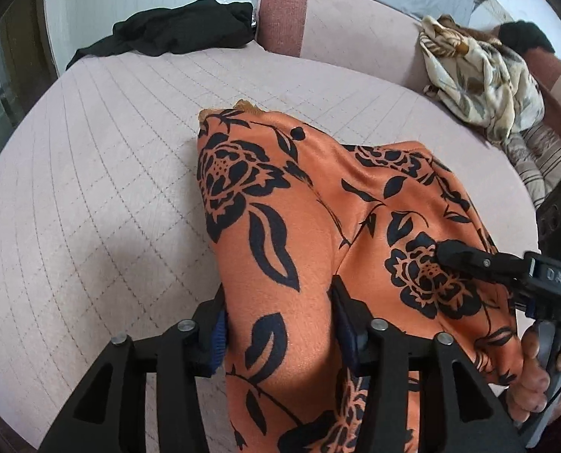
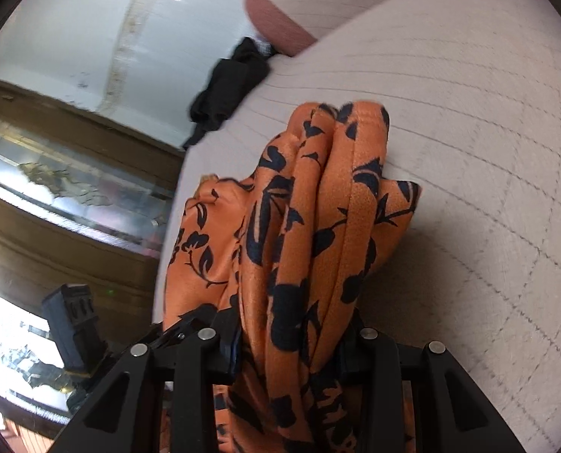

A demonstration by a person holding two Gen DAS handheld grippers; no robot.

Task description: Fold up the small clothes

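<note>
An orange garment with black flower print (image 1: 303, 204) hangs bunched over the quilted pale pink sofa seat (image 1: 91, 173). My left gripper (image 1: 280, 321) is shut on a thick fold of it at the near edge. My right gripper (image 1: 465, 256) comes in from the right, with a hand behind it, and grips the same cloth. In the right wrist view my right gripper (image 2: 291, 336) is shut on gathered folds of the garment (image 2: 318, 207), which stand up in front of the camera. The left gripper's body (image 2: 73, 321) shows at lower left.
A black garment (image 1: 167, 34) lies at the seat's far left, also in the right wrist view (image 2: 227, 90). A cream leaf-print cloth (image 1: 480, 75) is piled at the right by the sofa back (image 1: 355, 26). Dark wooden furniture (image 2: 73, 196) stands beyond the seat's edge.
</note>
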